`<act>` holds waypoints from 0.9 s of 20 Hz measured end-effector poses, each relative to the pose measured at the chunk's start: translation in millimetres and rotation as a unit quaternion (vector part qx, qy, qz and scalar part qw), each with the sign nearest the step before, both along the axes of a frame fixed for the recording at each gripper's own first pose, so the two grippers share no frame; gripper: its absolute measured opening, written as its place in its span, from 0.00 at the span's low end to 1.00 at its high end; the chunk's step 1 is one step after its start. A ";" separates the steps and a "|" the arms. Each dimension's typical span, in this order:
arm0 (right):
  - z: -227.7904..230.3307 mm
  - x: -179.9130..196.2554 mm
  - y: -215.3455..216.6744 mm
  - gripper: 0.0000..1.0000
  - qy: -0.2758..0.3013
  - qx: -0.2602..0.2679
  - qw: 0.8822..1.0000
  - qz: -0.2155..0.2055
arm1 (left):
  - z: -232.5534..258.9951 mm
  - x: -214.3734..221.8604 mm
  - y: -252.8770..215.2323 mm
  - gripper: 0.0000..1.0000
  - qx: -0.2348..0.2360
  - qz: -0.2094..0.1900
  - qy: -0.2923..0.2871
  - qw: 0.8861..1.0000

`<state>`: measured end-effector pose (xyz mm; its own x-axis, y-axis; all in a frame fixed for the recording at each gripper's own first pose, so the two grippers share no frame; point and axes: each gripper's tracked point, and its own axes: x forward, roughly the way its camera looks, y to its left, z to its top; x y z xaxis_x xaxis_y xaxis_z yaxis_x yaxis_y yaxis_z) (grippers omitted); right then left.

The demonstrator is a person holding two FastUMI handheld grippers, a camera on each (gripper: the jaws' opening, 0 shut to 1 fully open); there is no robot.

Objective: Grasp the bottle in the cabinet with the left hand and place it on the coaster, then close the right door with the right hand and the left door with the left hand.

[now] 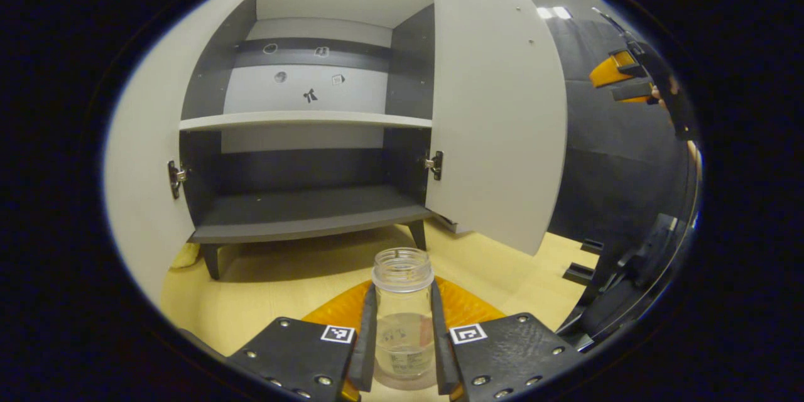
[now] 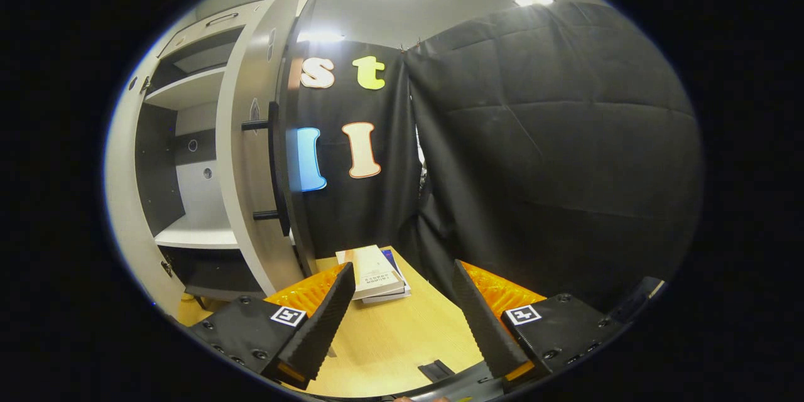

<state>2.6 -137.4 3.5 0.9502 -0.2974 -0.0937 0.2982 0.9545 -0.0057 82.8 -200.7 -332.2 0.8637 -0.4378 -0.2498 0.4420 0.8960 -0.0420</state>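
Your left tool [image 1: 402,333] clamps the clear bottle [image 1: 402,301] upright between both fingers, over the desk [image 1: 282,276] in front of the open cabinet [image 1: 301,119]. Your right tool [image 2: 402,320] gapes wide near the right door [image 2: 254,157], books [image 2: 374,273] beyond.

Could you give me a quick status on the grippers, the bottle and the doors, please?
Left gripper shut on bottle, over the table in front of the cabinet. Right gripper open, empty, near right door. Both doors open; nothing in the way.
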 end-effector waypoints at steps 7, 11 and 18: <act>-5.0 -9.8 7.3 0.99 0.007 0.005 1.000 -0.006 | 0.5 -15.1 0.4 0.46 -0.017 -0.010 0.006 1.000; -3.4 -15.7 10.6 0.95 0.009 -0.002 1.000 -0.010 | -2.4 -23.1 5.6 0.86 -0.021 -0.006 0.028 0.999; 27.0 14.2 4.2 0.95 -0.018 -0.022 1.000 0.010 | 89.0 -65.5 43.9 0.91 -0.085 0.035 0.013 0.996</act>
<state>16.8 -133.2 30.4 0.9586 -0.2809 -0.0465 0.2793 0.9595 -0.0377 17.3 -156.8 -243.2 0.8880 -0.4138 -0.2004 0.3745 0.9039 -0.2066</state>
